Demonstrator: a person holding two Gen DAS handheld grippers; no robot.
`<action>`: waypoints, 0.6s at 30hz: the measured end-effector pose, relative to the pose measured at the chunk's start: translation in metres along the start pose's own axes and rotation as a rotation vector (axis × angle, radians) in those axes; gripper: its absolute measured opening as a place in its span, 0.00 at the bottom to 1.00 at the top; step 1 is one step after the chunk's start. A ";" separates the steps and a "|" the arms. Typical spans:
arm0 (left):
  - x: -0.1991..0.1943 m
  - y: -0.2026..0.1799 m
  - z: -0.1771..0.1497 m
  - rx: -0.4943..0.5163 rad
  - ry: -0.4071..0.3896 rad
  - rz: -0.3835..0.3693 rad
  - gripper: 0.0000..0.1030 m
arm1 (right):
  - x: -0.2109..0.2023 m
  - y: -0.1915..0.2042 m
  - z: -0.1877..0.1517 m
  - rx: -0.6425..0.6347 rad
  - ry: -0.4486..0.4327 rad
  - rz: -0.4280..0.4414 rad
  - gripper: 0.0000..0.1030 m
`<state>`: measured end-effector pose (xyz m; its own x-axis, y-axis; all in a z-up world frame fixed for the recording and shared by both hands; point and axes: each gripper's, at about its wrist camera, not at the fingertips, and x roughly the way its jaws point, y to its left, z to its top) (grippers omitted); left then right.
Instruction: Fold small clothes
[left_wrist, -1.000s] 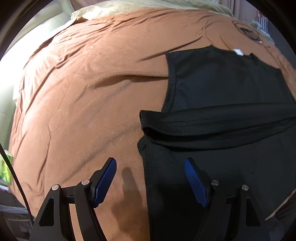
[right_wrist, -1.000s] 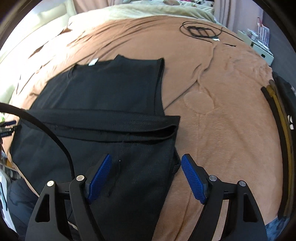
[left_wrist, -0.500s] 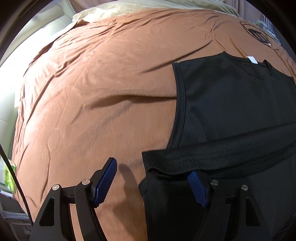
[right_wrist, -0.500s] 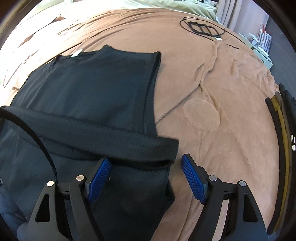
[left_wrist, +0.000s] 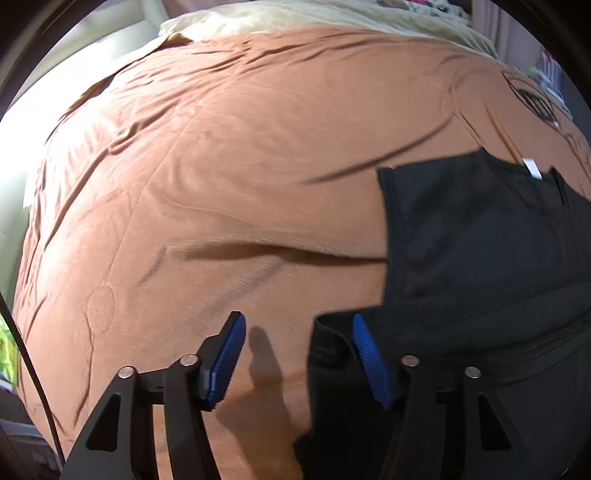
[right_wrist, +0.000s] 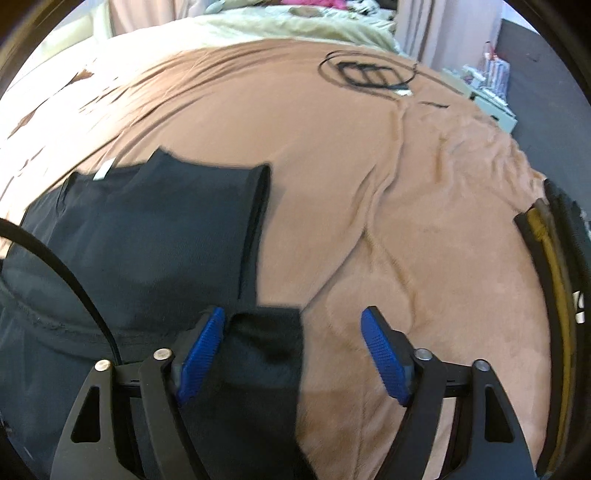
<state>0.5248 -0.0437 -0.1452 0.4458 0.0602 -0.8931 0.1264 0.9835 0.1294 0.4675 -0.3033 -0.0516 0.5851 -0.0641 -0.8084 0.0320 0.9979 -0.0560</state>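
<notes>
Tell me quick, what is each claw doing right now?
Left claw: open, closing around the black garment edge, not yet gripping.
Right claw: open, closing over its corner, not yet gripping.

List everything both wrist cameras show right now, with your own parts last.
black sleeveless knit top: one, black, spread on the blanket, lower part folded up into a band; white neck label at its far edge
brown fleece blanket: one, orange-brown, covering the bed
pale cream bedding: one, cream, far end of the bed
coiled black cable: one, black, far on the blanket
dark stacked strips with a yellow layer: several, black and yellow, right edge; cannot tell what they are
left gripper: one, black with blue pads, jaws closing about the band's left end, pads not yet pressing
right gripper: one, black with blue pads, jaws closing about the band's right end
</notes>
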 end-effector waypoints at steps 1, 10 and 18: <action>-0.001 0.005 0.002 -0.013 -0.002 -0.012 0.53 | -0.002 -0.003 0.001 0.021 -0.008 0.005 0.62; -0.031 0.039 0.000 -0.106 -0.077 -0.136 0.50 | -0.032 -0.020 -0.016 0.041 -0.061 0.071 0.62; -0.025 0.020 -0.019 -0.061 -0.025 -0.183 0.50 | -0.029 -0.027 -0.031 0.004 -0.026 0.146 0.52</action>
<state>0.4991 -0.0223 -0.1284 0.4424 -0.1242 -0.8882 0.1540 0.9862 -0.0612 0.4241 -0.3281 -0.0446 0.6043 0.0821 -0.7925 -0.0519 0.9966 0.0637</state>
